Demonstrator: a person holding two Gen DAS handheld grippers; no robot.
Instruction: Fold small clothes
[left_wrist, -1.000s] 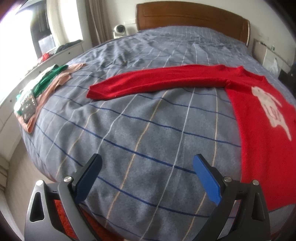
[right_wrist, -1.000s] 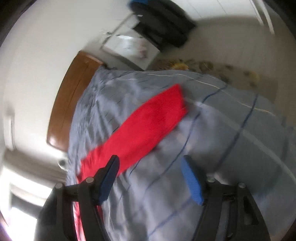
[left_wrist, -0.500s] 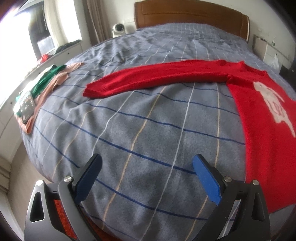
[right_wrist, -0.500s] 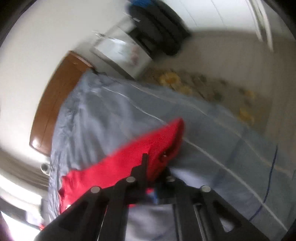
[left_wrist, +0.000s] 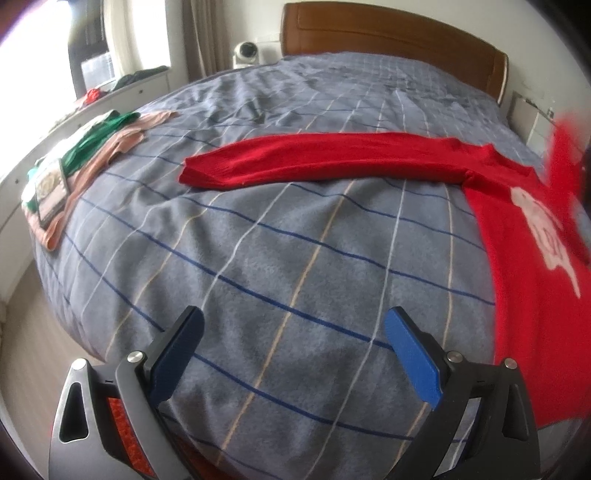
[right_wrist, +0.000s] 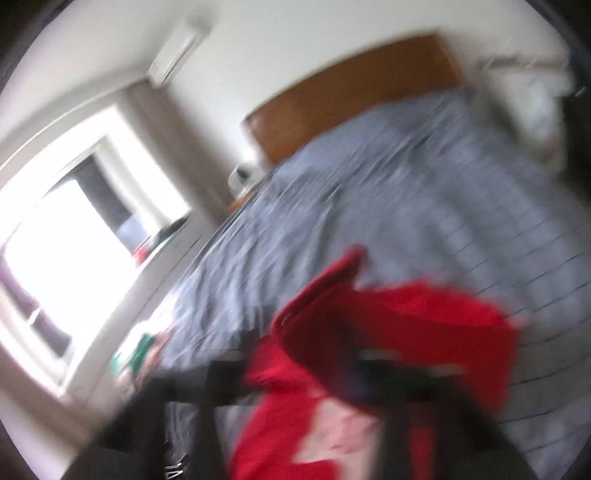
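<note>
A red sweater (left_wrist: 528, 266) with a white print lies on the grey checked bed. Its left sleeve (left_wrist: 317, 158) stretches flat to the left. My left gripper (left_wrist: 291, 354) is open and empty, low over the bed's near edge, left of the sweater body. In the blurred right wrist view my right gripper (right_wrist: 347, 373) is shut on the sweater's right sleeve (right_wrist: 388, 321) and holds it lifted over the sweater body. That raised sleeve shows as a red blur at the right edge of the left wrist view (left_wrist: 561, 155).
A pile of pink and green clothes (left_wrist: 85, 155) lies at the bed's left edge. A wooden headboard (left_wrist: 388, 40) is at the far end. A white dresser (left_wrist: 122, 96) and a bright window stand to the left. The floor (left_wrist: 22, 321) shows at lower left.
My right gripper closed on the right sleeve's end and swung it up and over toward the sweater body. My left gripper rose slightly and stayed open.
</note>
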